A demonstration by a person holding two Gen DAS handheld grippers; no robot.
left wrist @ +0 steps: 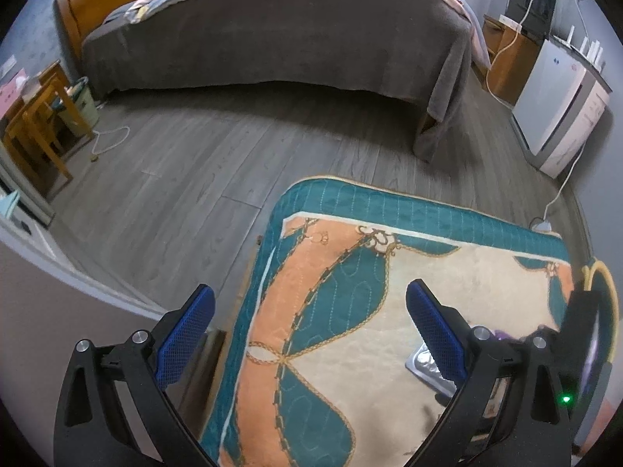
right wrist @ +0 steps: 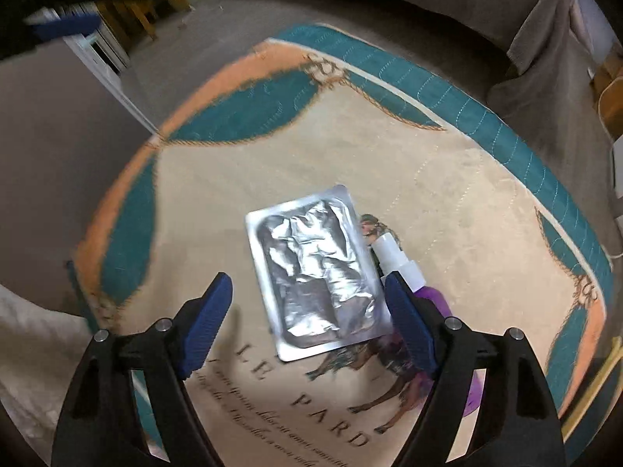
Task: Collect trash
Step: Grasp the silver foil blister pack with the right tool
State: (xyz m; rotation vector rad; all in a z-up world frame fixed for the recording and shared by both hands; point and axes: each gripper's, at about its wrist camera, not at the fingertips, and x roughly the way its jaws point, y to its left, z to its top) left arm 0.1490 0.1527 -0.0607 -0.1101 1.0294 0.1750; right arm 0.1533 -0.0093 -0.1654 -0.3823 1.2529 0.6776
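Observation:
A crumpled silver foil packet (right wrist: pixel 317 268) lies flat on a patterned teal, orange and cream cloth (right wrist: pixel 241 179). A purple spray bottle with a white nozzle (right wrist: pixel 401 264) lies right beside it, partly hidden behind my right finger. My right gripper (right wrist: pixel 307 303) is open, hovering just above the near half of the packet. My left gripper (left wrist: pixel 311 311) is open and empty over the cloth's left part (left wrist: pixel 350 272). A corner of the silver packet (left wrist: pixel 422 362) shows by its right finger, with the other gripper (left wrist: pixel 584 330) dark at the right edge.
A bed with a grey blanket (left wrist: pixel 272 39) stands beyond the grey wood floor (left wrist: pixel 175 175). A wooden chair and bin (left wrist: pixel 50 116) are at the left. A white appliance with cables (left wrist: pixel 557 105) stands at the right.

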